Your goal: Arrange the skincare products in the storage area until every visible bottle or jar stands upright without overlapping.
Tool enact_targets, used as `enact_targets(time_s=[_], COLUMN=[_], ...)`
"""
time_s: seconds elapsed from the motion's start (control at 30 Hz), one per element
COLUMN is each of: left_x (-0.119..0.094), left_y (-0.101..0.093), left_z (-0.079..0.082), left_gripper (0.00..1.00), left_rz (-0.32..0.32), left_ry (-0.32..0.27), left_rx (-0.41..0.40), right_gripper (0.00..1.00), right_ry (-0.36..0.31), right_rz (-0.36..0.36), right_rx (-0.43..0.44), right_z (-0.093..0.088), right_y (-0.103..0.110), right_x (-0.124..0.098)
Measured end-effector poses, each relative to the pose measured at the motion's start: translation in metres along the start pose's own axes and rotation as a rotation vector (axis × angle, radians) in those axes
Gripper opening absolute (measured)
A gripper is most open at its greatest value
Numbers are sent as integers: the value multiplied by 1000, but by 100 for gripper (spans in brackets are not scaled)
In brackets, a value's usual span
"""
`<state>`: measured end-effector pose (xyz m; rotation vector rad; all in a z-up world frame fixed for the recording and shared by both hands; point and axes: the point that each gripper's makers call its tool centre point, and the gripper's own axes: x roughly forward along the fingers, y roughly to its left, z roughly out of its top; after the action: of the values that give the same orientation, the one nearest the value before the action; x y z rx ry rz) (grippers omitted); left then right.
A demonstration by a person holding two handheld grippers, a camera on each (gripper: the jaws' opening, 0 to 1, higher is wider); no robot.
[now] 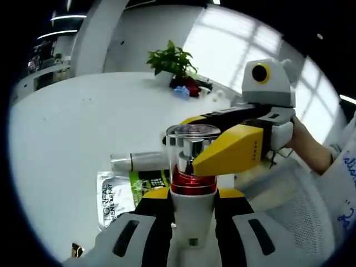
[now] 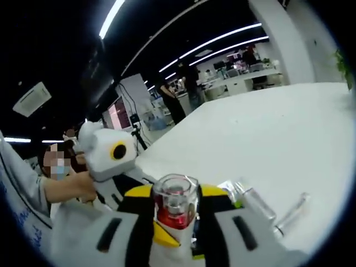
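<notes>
Left gripper view: the left tongs (image 1: 192, 208) are clenched on the white body of a bottle (image 1: 192, 183) with a red band, silver pump and clear cap, held upright above the white tabletop (image 1: 72, 128). To the left of the tongs lies a silver sachet (image 1: 115, 197) beside a green packet (image 1: 149, 182); a clear tube (image 1: 139, 161) lies flat just beyond them. The right tongs (image 1: 196, 166) come in from the right with a yellow jaw against the bottle's cap; a hand (image 1: 303, 147) holds them. Beyond the tongs, a potted plant (image 1: 172, 60) stands at the tabletop's far edge, before bright windows.

Right gripper view: the left tongs (image 2: 158, 231) enter from the left. The right tongs (image 2: 175, 217) grip the bottle (image 2: 175, 207) between yellow jaws. Right of them a clear tube (image 2: 253, 203) lies on the tabletop (image 2: 267, 128). Beyond is an open office with ceiling strip lights, desks and standing people (image 2: 169, 100).
</notes>
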<state>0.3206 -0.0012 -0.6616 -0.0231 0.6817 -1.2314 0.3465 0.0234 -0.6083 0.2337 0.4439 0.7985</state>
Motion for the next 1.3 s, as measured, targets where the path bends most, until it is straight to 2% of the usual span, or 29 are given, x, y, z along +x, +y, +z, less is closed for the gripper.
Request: enact_targets(time_s=[0.23, 0.5, 0.67, 0.83, 1.0, 1.3], left_x=[-1, -5, -6, -5, -2, 9], left_y=[7, 19, 28, 47, 57, 67], left_z=[5, 13, 17, 26, 34, 44], left_gripper=[25, 25, 25, 25, 25, 25], left_rz=[12, 41, 67, 96, 126, 168], left_ry=[-5, 3, 5, 5, -1, -1], left_rx=[27, 71, 101, 134, 161, 215], right_gripper=[29, 29, 29, 29, 29, 28], right_ry=[-15, -6, 9, 12, 23, 32], right_rz=[-11, -20, -28, -39, -54, -95], right_rx=[-36, -117, -159, -202, -241, -293], right_z=[6, 14, 19, 27, 32, 36], right_y=[-1, -4, -10, -16, -26, -40], right_x=[6, 17, 25, 32, 41, 38])
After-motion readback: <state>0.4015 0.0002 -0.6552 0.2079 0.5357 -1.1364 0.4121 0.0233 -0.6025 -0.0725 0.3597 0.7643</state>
